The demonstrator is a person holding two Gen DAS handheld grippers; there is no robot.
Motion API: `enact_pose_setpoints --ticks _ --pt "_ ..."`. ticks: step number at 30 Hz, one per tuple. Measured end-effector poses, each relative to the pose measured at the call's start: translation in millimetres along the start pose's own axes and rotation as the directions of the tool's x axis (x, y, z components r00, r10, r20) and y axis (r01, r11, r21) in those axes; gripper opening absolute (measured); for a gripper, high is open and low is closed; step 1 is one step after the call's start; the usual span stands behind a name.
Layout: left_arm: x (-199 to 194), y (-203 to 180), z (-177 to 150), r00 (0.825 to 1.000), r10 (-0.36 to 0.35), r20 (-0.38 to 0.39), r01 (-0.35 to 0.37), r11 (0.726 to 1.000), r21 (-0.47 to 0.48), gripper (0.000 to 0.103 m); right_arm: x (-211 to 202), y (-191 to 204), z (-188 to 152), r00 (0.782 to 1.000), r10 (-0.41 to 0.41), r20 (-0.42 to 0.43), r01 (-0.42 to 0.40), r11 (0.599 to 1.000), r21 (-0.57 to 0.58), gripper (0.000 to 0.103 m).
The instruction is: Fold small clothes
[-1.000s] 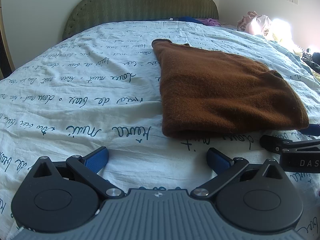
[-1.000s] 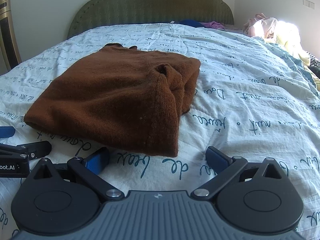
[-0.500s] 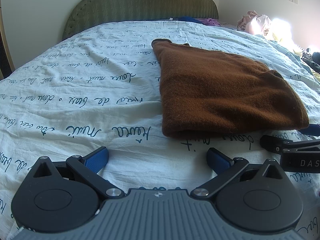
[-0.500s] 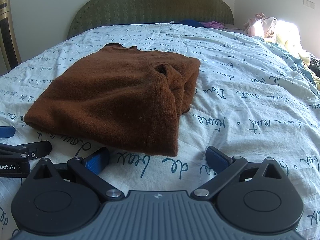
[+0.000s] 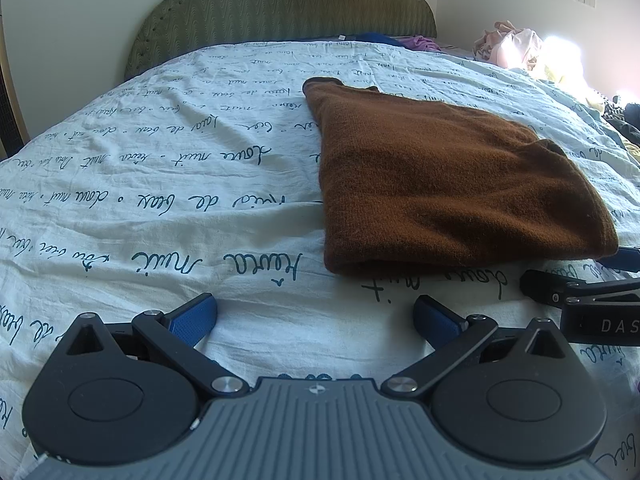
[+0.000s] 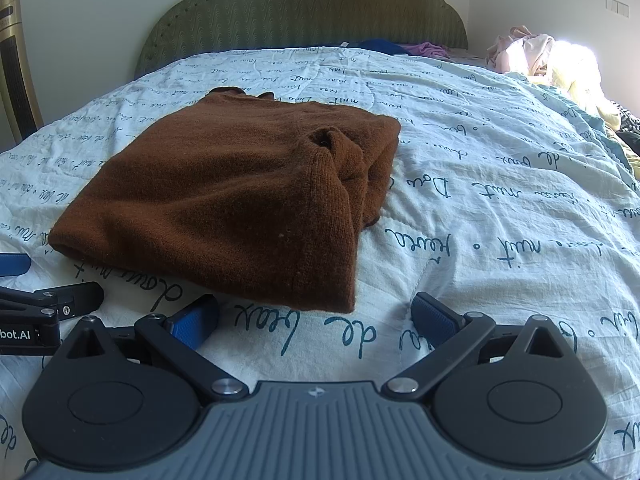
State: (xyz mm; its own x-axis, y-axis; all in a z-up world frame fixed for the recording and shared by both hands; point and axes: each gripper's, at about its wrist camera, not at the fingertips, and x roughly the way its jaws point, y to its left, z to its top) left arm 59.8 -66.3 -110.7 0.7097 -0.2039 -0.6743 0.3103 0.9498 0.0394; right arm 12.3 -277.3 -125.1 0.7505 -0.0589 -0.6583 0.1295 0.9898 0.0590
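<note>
Left hand-held gripper (image 5: 314,314) spread wide, empty, low on bed (image 5: 160,200). Brown sweater (image 6: 240,200) folded ahead, between both. Right hand-held gripper (image 6: 314,314) likewise spread, empty. Best to pinch both near corners together, lift evenly, fold away.

Brown sweater (image 5: 452,184), folded: thick fuzzy knit, matt, with fine lint specks and a ribbed cuff showing on the near right fold. Bedspread (image 5: 160,200) beneath: thin pale cotton-like cloth, matt, lightly creased and quilted, printed with dark script. Left gripper (image 5: 314,316): matt black plastic arms and round housings, grey ribbed body, shiny silver metal pivot pins, blue finger pads (image 5: 192,318) with a fine dotted rubbery texture. Right gripper (image 6: 314,316): same matt black plastic, grey ribbing, bright metal pins, blue textured pads. Headboard (image 6: 304,12) at the far end: olive woven upholstery with a zigzag weave, matt.
</note>
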Motion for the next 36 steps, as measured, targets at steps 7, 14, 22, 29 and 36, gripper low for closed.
enact_pose_setpoints --ticks 7,14,22,29,36 --pt "0.0 0.0 0.1 1.000 0.000 0.000 0.000 1.000 0.000 0.103 -0.1 -0.1 0.0 1.000 0.000 0.000 0.000 1.000 0.000 0.103" --pt "0.1 0.0 0.1 1.000 0.000 0.000 0.000 1.000 0.000 0.103 -0.2 0.0 -0.1 1.000 0.000 0.000 0.000 1.000 0.000 0.103" --pt "0.3 0.1 0.5 1.000 0.000 0.000 0.000 1.000 0.000 0.103 -0.3 0.0 -0.1 1.000 0.000 0.000 0.000 1.000 0.000 0.103" --pt "0.4 -0.1 0.2 1.000 0.001 0.001 -0.001 1.000 -0.001 0.103 -0.4 0.1 -0.3 1.000 0.000 0.000 0.000 1.000 0.000 0.103" --pt "-0.2 1.0 -2.1 1.000 -0.007 0.011 0.006 1.000 0.006 0.103 -0.4 0.0 -0.3 1.000 0.000 0.001 0.000 1.000 0.000 0.103"
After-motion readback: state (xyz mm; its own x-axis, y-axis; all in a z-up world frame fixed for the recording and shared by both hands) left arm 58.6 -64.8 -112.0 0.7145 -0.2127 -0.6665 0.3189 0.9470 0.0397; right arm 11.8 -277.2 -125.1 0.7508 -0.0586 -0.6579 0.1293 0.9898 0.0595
